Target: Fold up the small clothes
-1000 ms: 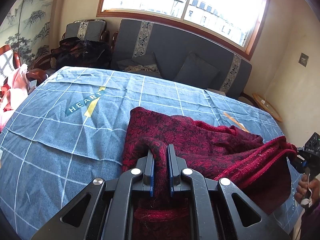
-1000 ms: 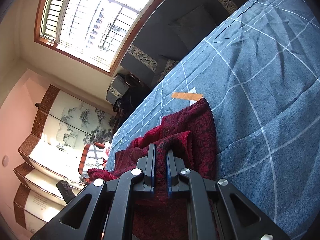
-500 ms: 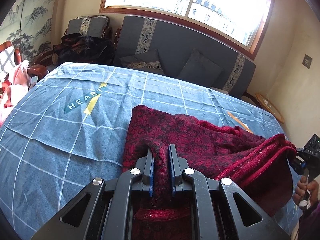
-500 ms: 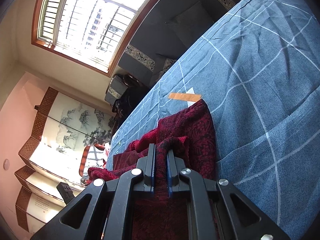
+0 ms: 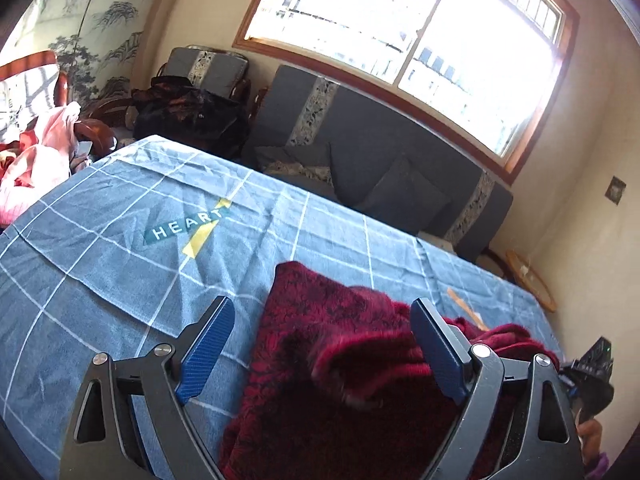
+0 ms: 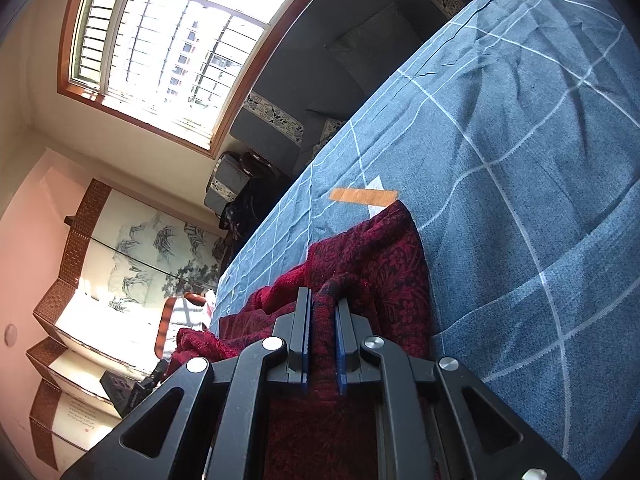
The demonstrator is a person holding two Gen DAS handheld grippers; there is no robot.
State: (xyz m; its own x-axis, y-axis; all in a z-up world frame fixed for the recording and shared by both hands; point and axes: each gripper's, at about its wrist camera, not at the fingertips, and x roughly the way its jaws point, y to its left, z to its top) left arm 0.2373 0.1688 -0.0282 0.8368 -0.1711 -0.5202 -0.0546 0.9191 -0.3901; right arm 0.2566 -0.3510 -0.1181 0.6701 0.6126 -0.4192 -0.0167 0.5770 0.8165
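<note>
Two grippers over one red garment point(image 5: 340, 344) on the table, which has a blue checked cloth point(image 5: 120, 264) w/ a "HEART" logo on it. Left gripper point(image 5: 320, 344): fingers point(image 5: 206, 346) spread wide, holding nothing; a raised fold of the garment sits between them, blurred, and whether it touches the right-hand finger I can't tell. Right gripper point(image 6: 322, 340): fingers point(image 6: 303, 332) pressed nearly together, pinching a thick ridge of the garment point(image 6: 384, 264) that loops up btwn the pads. Rest of the garment lies bunched on the cloth, one corner flat, its tip just beside an orange strip point(image 6: 362, 196) that lies flat on the cloth. Grey sofa point(image 5: 400, 160) behind the table, under the window point(image 5: 400, 40). Pink clothes point(image 5: 36, 168) at far left, off the table.
</note>
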